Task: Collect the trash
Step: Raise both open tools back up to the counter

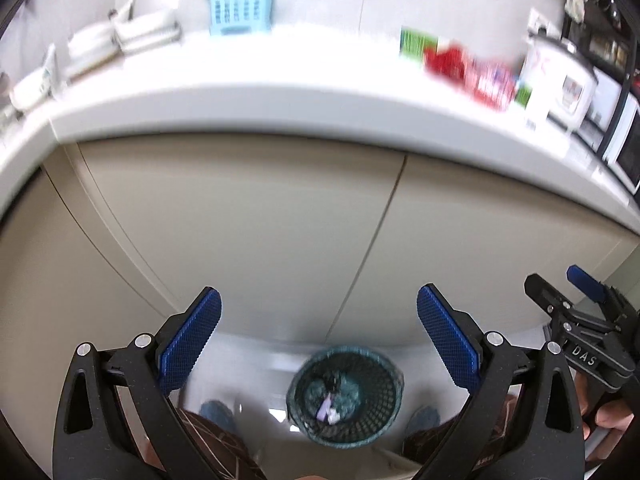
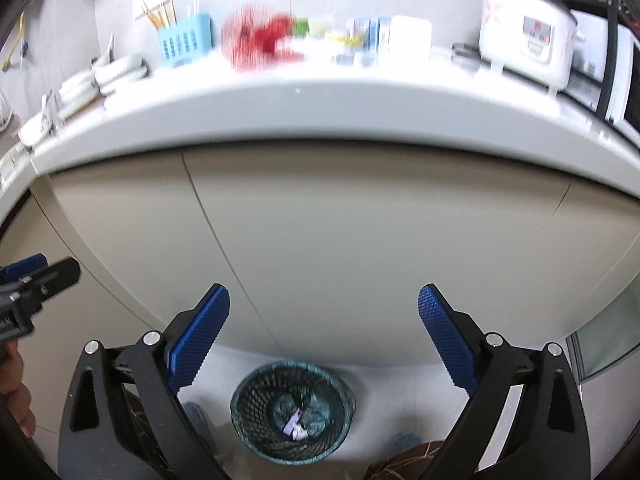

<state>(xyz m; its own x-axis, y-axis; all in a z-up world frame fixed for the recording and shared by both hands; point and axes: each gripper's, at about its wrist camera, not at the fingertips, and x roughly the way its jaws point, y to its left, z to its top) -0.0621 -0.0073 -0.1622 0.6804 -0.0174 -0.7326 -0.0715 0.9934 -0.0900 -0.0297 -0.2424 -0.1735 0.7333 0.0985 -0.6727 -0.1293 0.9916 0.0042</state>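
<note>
White countertop (image 2: pixel 320 108) runs across both views, beige cabinet doors below. On it, left to right: stacked white dishes (image 2: pixel 116 70) near the left end, light-blue utensil caddy (image 2: pixel 184 40) w/ chopsticks against the wall, blurred red packaging (image 2: pixel 260 42) mid-counter, a few small white/blue cartons (image 2: pixel 376 32) beside it, white rice cooker (image 2: pixel 528 32) toward the right end, microwave (image 1: pixel 624 140) at far right. Pale floor (image 2: pixel 380 392) at the cabinet base carries a dark mesh wastebasket (image 2: pixel 292 412), upright, w/ scraps of paper/wrappers inside, incl. a purple bit.
</note>
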